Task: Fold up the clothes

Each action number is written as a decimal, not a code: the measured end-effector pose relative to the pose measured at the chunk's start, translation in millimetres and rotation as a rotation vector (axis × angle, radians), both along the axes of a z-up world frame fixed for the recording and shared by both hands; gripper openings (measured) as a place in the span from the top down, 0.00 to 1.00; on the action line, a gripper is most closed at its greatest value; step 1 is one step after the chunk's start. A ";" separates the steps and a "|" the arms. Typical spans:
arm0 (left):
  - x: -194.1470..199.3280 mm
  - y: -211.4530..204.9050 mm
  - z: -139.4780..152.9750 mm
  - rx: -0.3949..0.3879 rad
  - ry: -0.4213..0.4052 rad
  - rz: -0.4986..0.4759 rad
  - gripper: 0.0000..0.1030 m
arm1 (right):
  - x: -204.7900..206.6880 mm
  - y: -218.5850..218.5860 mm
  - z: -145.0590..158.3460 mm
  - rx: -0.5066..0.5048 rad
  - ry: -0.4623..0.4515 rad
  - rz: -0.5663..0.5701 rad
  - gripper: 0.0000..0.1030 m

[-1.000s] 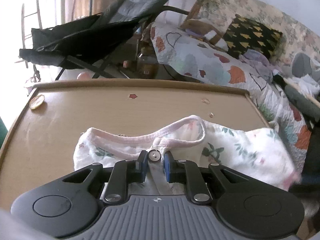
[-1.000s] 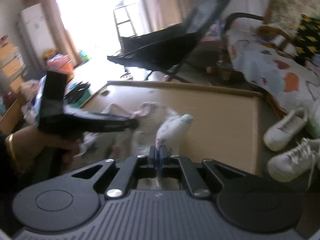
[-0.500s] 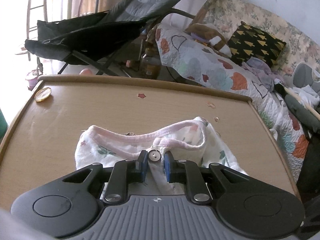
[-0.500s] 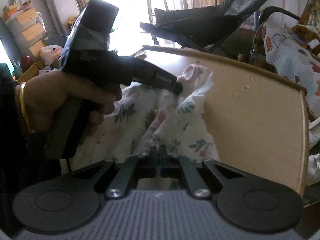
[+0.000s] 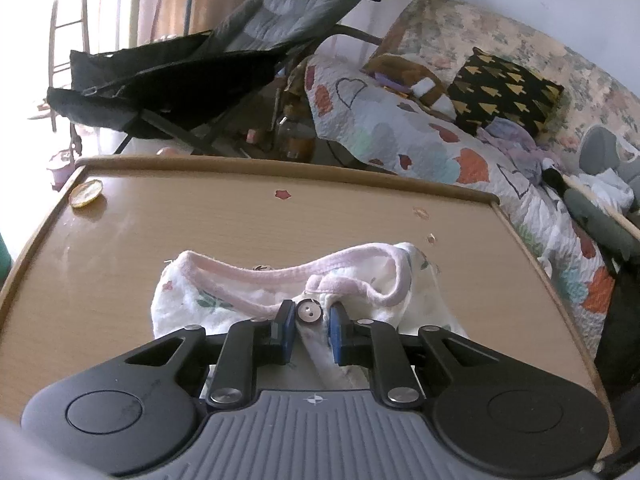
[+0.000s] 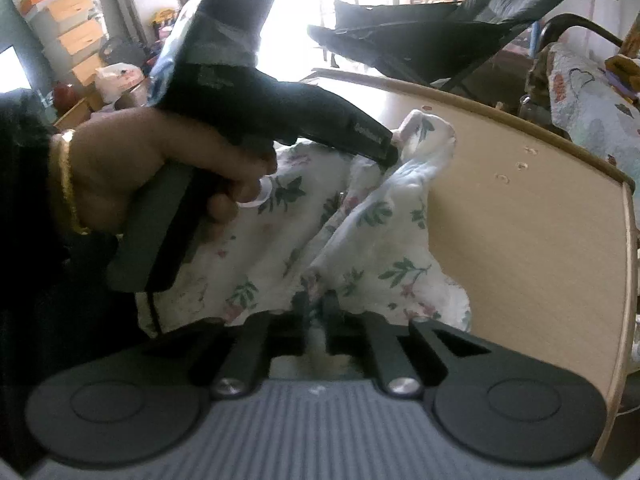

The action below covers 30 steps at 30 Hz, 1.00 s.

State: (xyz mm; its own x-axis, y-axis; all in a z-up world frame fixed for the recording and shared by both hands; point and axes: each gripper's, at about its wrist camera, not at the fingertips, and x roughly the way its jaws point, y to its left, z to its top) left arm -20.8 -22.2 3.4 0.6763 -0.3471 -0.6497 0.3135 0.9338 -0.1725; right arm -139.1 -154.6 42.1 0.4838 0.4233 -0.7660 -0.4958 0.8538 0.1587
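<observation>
Here, in your left wrist view, the left claw (image 5: 308, 330) pinches the floral garment (image 5: 208, 300) at its pink-trimmed neckline (image 5: 280, 276), with a white button (image 5: 309, 312) sitting between the blue pads. The garment lies bunched on the near part of the wooden counter (image 5: 248, 232). At the counter's far left corner rests a small round yellowish thing (image 5: 85, 194); you cannot tell what it is. Beyond the counter stand a dark folding chair (image 5: 192, 76) and a sofa with a heart-patterned quilt (image 5: 400, 136) and a black cushion (image 5: 508, 92).

Your right wrist view shows what the left does not: your left hand (image 6: 160, 172), wearing a gold bangle (image 6: 66, 184), gripping the left tool's handle, its tip buried in the cloth at the neckline. The right claw (image 6: 316, 320) has just been opening; its jaws stand slightly apart with a fold of the garment (image 6: 360, 240) between them, near the lower edge. You cannot tell whether the pads press on it. Stacked cardboard boxes (image 6: 68, 28) show at far left.
</observation>
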 end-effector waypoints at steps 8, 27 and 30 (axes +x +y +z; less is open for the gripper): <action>1.2 2.6 0.7 -0.012 -0.001 -0.002 0.81 | -3.7 -23.0 22.9 -0.008 0.010 0.029 0.69; -0.5 2.3 1.7 0.000 -0.008 -0.006 0.81 | 60.8 -63.3 -5.5 0.064 0.054 -0.122 0.70; 0.4 2.2 2.0 0.002 -0.009 -0.007 0.81 | 60.3 -61.9 -8.8 0.067 0.062 -0.112 0.70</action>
